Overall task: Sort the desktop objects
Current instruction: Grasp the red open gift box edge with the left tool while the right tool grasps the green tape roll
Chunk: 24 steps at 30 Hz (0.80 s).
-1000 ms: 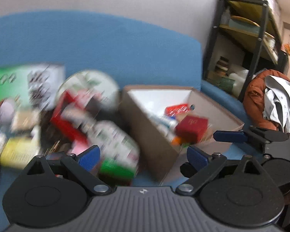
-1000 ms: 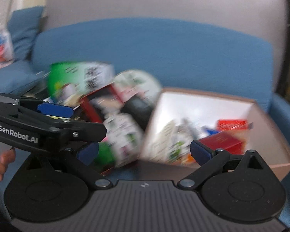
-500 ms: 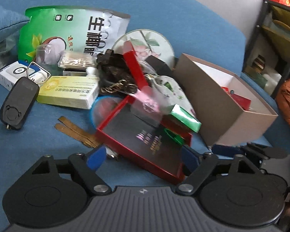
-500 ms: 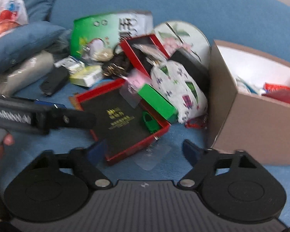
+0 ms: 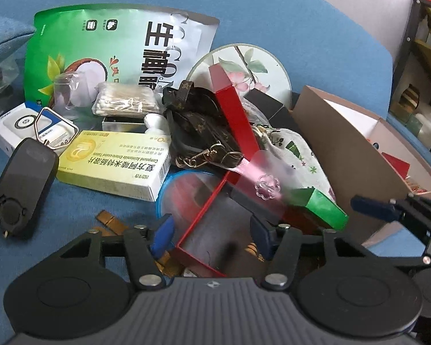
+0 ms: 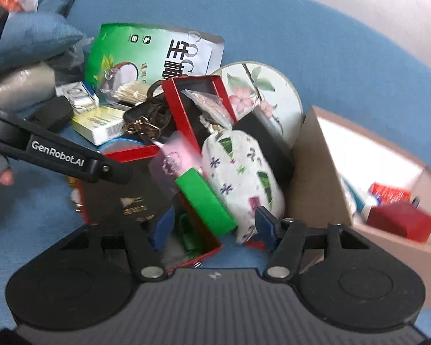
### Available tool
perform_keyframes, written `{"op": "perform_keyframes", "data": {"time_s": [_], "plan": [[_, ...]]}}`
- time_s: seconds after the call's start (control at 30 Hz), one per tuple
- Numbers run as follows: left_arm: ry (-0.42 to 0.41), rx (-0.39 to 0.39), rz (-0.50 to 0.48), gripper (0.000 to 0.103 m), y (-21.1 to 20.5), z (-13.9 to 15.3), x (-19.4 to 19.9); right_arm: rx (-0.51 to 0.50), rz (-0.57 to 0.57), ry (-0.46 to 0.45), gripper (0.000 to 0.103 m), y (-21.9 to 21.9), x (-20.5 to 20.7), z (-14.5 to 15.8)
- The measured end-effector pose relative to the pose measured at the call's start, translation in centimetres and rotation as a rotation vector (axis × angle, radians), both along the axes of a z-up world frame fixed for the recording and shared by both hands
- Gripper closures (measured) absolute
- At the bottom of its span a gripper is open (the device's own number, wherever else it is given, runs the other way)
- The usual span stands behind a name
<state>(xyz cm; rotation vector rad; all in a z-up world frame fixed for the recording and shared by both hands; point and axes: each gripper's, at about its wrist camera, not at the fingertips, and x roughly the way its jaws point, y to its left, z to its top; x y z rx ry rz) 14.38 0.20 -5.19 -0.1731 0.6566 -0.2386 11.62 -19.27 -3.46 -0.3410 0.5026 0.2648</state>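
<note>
Both tools have dropped from the blue backrest down onto the pile! Left tool [image 5: 211,234] spread over the open red box [image 5: 215,224]; right tool [image 6: 212,224] spread around the green carton [image 6: 205,201]. Next pick looks imminent. Cardboard box [image 6: 310,172] already holds a red box [image 6: 400,220] and packets.

Blue sofa seat [image 5: 71,210]: black key fob [image 5: 23,184], yellow med box [image 5: 112,164], red tray [image 5: 215,230], cardboard box [image 5: 339,155].

Even, bright daylight; fisheye bending at the edges, with motion blur smearing the right wrist view.
</note>
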Motion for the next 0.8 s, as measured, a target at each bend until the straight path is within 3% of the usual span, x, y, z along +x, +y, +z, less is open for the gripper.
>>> {"op": "perform_keyframes", "data": {"time_s": [0.03,0.07,0.1,0.13,0.2,0.4,0.53,0.8], "plan": [[0.006,0.008,-0.006,0.055,-0.1,-0.1,0.2,-0.018,0.004,-0.005,0.047,0.2,0.3,-0.1],[0.012,0.021,-0.004,0.069,-0.2,-0.2,0.3,-0.029,0.009,-0.005,0.05,0.4,0.5,-0.2],[0.02,0.034,-0.001,0.077,-0.2,-0.3,0.4,-0.037,0.013,0.0,0.062,0.5,0.8,-0.3],[0.017,0.033,-0.002,0.079,-0.2,-0.4,0.4,-0.047,0.017,0.015,0.07,0.7,1.2,-0.5],[0.018,0.018,0.004,0.09,0.1,-0.2,0.2,-0.059,0.01,0.021,0.074,0.7,1.4,-0.7],[0.035,0.01,-0.001,0.095,0.3,0.6,-1.9,-0.023,0.028,-0.022,0.085,-0.2,-0.6,1.4],[0.054,-0.004,-0.009,0.096,0.2,0.9,-4.7,0.025,0.054,-0.026,0.085,-1.0,-2.8,3.4],[0.112,-0.038,0.008,0.096,1.0,0.6,-10.5,0.17,0.02,0.148,0.085,-4.6,-6.9,3.4]]}}
